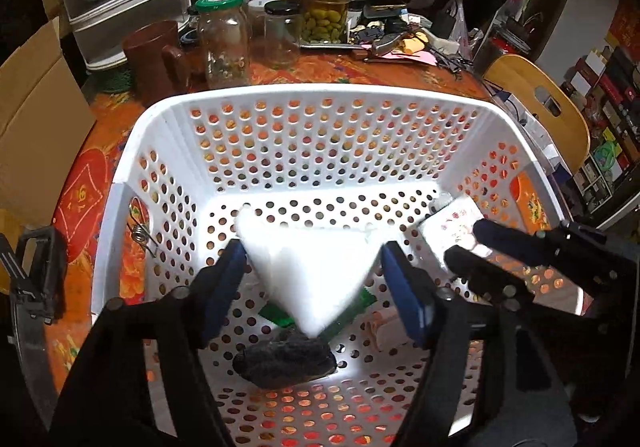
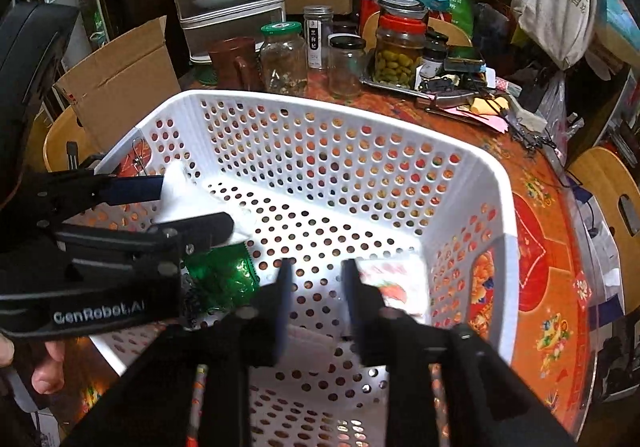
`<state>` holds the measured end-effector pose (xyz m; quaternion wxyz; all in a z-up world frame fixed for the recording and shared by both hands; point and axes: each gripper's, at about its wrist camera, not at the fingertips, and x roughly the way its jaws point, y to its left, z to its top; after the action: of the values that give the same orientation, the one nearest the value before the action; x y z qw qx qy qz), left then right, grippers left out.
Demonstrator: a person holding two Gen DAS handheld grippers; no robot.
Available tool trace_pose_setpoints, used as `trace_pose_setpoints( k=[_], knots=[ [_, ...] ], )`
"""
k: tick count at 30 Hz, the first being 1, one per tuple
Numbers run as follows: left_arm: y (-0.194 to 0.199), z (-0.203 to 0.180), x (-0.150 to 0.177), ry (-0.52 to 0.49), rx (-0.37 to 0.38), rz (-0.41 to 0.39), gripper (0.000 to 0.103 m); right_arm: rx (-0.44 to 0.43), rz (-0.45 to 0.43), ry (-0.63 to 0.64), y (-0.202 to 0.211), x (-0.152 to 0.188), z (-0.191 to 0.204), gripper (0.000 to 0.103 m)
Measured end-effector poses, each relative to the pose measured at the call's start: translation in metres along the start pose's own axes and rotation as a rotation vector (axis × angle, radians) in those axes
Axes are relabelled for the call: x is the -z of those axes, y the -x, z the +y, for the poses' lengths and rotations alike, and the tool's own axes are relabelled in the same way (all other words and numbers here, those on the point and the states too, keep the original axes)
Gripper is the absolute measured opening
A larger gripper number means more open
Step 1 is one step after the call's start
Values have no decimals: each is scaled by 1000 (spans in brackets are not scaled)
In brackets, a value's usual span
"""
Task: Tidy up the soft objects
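Pad [image 1: 316, 279]: white, soft, triangular as seen from the left wrist; it sits between the left gripper's blue fingers, above the basket floor, over the green packet and the dark bundle.
Left gripper [image 1: 316, 279]: fingers spread on either side of the pad; in the right wrist view [image 2: 192, 203] both fingers lie against the pad's white edge, so it looks held, loosely.
Right gripper [image 2: 316, 299]: jaws apart, nothing between them, hanging over the near right part of the basket floor; seen from the left wrist [image 1: 468, 243] it is at the right, just beside the tissue pack.
Basket [image 2: 352, 151]: white, perforated, standing on the table; all the soft things are inside it.
Green packet [image 2: 224, 279]: shiny, crumpled, on the basket floor at the near left, partly under the pad.
Dark bundle [image 1: 284, 363]: black, knobbly, on the floor nearest the left camera; what it is I cannot tell.
Tissue pack [image 2: 396, 283]: white with a red print, against the right wall of the basket.
Table [image 2: 536, 215]: round, with an orange-red patterned cover.
Jars [image 2: 396, 47]: glass, grouped on the far side of the table beyond the basket; one holds green olives.
Mug [image 1: 154, 55]: brown, far left of the jars.
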<state>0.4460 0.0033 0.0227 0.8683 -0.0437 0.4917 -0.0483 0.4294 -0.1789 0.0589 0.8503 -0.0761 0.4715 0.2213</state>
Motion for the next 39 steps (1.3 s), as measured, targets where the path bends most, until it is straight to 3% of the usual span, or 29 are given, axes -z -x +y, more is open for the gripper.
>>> trace_pose_setpoints(
  k=[3,12,19,22,30,39],
  knots=[
    [6,-4,1,-9,-6,-14,73,-11,-23,-3,7,2,-1,54],
    [33,-6,6,-16,-17,-67,85,-33,-75,-19,39,14,-10,74],
    [57,-7,22,-32,-35,-104,95,-68,-109,-35,60,29,-12,78],
    [67,-6,30,-37,-35,-125,103,-77,-116,-48,66,36,-13,86],
    [110,5,62,9,-30,-185,103,-80,-154,-106,100,61,-15,90],
    [189,8,121,1,-54,-294,103,10,-241,-127,158,109,-4,91]
  ],
)
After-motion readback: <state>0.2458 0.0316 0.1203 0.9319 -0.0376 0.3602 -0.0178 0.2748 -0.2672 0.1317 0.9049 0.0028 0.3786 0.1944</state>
